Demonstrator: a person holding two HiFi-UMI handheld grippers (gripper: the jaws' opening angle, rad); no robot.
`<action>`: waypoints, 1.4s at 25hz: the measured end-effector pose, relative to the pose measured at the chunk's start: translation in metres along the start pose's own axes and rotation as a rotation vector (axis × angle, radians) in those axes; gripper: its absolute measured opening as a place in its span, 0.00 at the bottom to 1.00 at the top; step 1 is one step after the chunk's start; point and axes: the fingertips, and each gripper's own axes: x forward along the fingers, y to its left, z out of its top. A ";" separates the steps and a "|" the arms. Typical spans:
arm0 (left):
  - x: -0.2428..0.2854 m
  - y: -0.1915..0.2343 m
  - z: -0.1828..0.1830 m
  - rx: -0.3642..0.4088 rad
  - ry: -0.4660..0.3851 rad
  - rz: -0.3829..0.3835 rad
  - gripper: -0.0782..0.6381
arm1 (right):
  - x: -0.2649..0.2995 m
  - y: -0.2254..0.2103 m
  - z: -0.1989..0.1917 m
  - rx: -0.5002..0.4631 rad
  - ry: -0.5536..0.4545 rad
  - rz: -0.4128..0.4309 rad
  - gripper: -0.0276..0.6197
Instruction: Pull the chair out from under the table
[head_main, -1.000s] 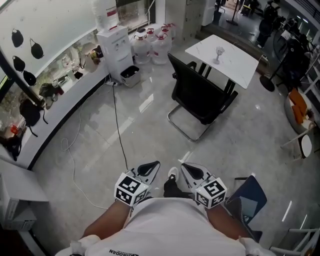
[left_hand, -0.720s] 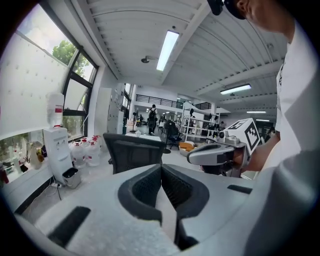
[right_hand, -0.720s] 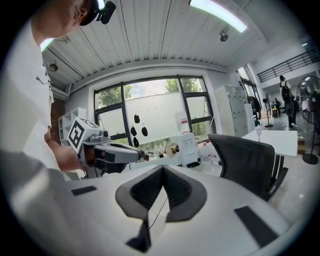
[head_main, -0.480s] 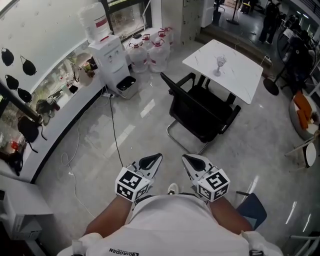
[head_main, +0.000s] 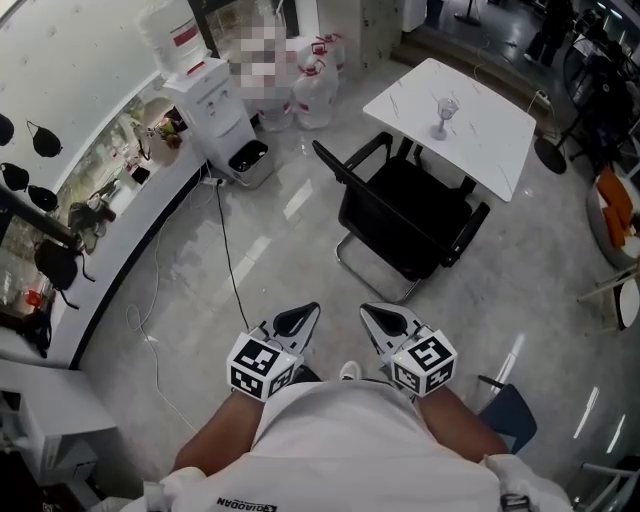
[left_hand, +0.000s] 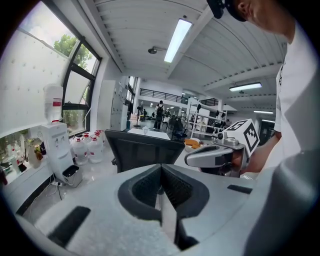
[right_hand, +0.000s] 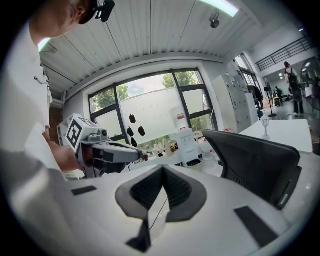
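A black office chair (head_main: 405, 225) on a metal sled base stands with its seat tucked under a white marble-look table (head_main: 485, 125), its backrest towards me. A wine glass (head_main: 443, 112) stands on the table. My left gripper (head_main: 306, 310) and right gripper (head_main: 369, 311) are side by side close to my body, both shut and empty, a stretch of floor short of the chair. In the left gripper view the shut jaws (left_hand: 161, 172) point at the chair's backrest (left_hand: 145, 150). The right gripper view has its shut jaws (right_hand: 162, 175) left of the backrest (right_hand: 255, 160).
A water dispenser (head_main: 215, 110) and several large water bottles (head_main: 315, 85) stand at the back left. A cable (head_main: 230, 270) trails across the grey floor from the curved counter (head_main: 110, 230). A blue seat (head_main: 505, 415) is at my lower right. A black stand base (head_main: 548, 155) lies beyond the table.
I have walked forward: the chair and table sit nearer and lower in the head view. Both grippers came along with me, still shut and side by side.
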 end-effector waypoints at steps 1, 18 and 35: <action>0.003 0.001 0.000 0.000 0.003 -0.004 0.12 | 0.002 -0.004 0.001 0.003 -0.001 -0.003 0.05; 0.124 0.084 0.071 0.145 0.009 -0.345 0.12 | 0.048 -0.104 0.048 0.082 -0.077 -0.359 0.05; 0.164 0.188 0.124 0.294 0.046 -0.727 0.12 | 0.142 -0.129 0.101 0.194 -0.150 -0.737 0.05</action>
